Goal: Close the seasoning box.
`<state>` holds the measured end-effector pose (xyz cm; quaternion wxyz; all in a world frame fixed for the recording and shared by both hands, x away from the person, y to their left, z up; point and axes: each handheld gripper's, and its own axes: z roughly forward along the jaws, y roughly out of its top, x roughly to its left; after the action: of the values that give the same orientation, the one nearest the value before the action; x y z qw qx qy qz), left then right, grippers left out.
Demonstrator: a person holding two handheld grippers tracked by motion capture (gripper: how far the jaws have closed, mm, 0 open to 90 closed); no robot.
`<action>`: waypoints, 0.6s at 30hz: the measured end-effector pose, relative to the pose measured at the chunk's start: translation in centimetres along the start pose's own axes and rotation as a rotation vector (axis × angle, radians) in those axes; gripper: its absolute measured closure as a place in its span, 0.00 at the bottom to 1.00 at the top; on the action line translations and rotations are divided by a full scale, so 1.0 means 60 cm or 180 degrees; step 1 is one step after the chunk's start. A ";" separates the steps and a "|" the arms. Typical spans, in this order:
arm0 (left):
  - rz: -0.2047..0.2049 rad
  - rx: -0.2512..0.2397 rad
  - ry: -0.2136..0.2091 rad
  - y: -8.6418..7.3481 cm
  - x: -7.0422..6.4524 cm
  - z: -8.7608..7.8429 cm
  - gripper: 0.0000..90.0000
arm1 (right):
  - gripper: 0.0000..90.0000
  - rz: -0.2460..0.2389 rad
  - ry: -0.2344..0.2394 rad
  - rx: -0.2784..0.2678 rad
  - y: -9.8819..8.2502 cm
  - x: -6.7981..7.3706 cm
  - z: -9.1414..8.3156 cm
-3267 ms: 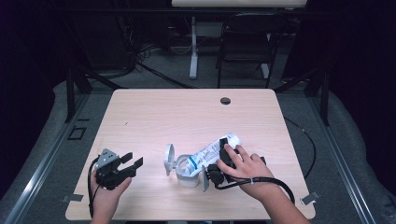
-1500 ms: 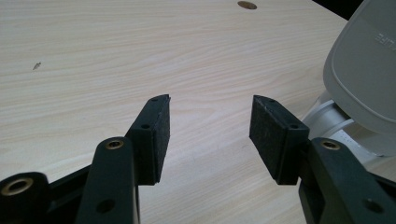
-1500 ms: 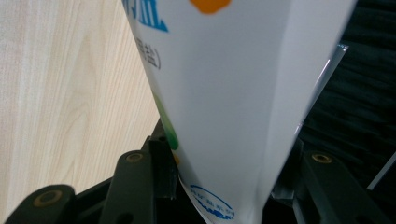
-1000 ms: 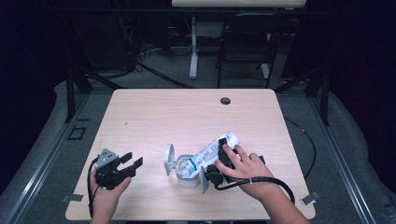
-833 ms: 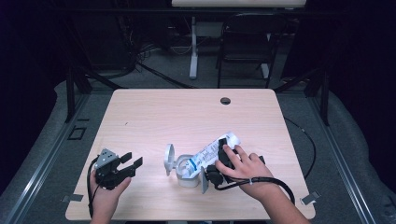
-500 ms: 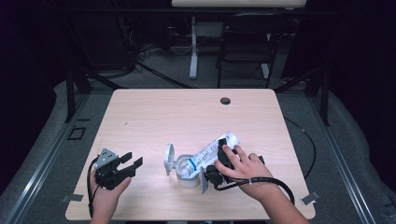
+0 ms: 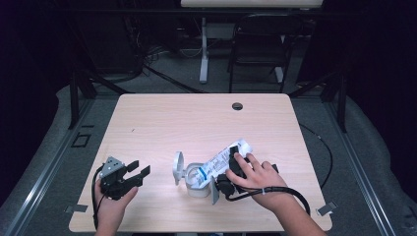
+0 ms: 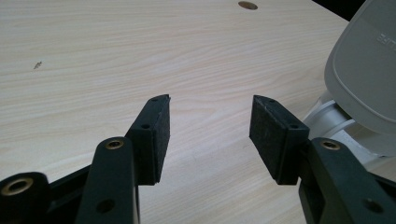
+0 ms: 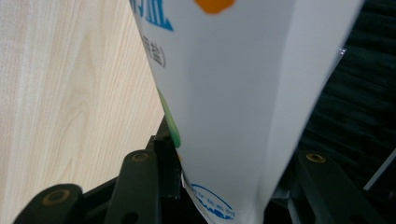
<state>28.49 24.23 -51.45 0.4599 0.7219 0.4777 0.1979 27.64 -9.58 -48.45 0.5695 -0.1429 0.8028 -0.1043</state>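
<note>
High view: on the pale wooden surface (image 7: 196,123), near its front edge, stood a small white container (image 7: 195,183) with its round lid (image 7: 177,167) flipped up on the left. Over its mouth lay a white printed pouch (image 7: 222,161), tilted, lower end at the container, upper end up and to the right. Clamped across the pouch — the right claw (image 7: 230,169), under the right hand (image 7: 255,177), cable looping off to the right. Well to the left, the left claw (image 7: 137,172), held in the left hand (image 7: 112,204), jaws spread, nothing in them, pointed toward the container.

Left gripper view: left claw (image 8: 209,133) stood wide apart over bare wood, empty; grey-white lid (image 8: 364,79) at the right edge, just beside the right jaw.

Right gripper view: pouch (image 9: 233,93) seen close between both jaws of the right claw (image 9: 219,186) — jaws just closing in on it, pads against its sides, blue print and an orange spot on its face.
</note>
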 end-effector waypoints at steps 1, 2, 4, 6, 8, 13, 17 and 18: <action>0.0000 0.0001 0.0000 0.000 0.000 0.000 0.54 | 0.65 -0.0003 -0.0005 0.0001 0.000 0.000 0.000; -0.0001 0.0001 -0.0001 0.000 0.000 0.000 0.54 | 0.65 -0.0007 -0.0005 0.0007 0.000 0.000 -0.001; 0.0003 0.0003 -0.0002 0.000 0.000 0.000 0.54 | 0.65 -0.0026 -0.0019 0.0025 0.001 0.000 -0.002; 0.0002 0.0007 0.0003 0.000 0.000 0.000 0.54 | 0.66 -0.0026 -0.0022 0.0022 0.001 0.001 -0.002; 0.0000 0.0014 0.0003 0.000 0.000 0.000 0.54 | 0.66 -0.0028 -0.0018 0.0017 0.001 0.001 -0.002; 0.0000 0.0013 0.0004 0.000 0.000 0.000 0.54 | 0.67 -0.0011 -0.0008 -0.0011 0.000 0.003 -0.001; -0.0001 0.0006 0.0006 0.000 0.000 0.000 0.54 | 0.68 -0.0030 -0.0010 0.0003 0.000 0.003 -0.002; -0.0001 0.0012 0.0004 0.000 0.000 0.000 0.54 | 0.69 -0.0033 -0.0015 0.0005 0.000 0.003 -0.002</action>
<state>28.48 24.25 -51.44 0.4582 0.7226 0.4785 0.1975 27.45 -9.63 -48.57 0.5710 -0.1469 0.8005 -0.1075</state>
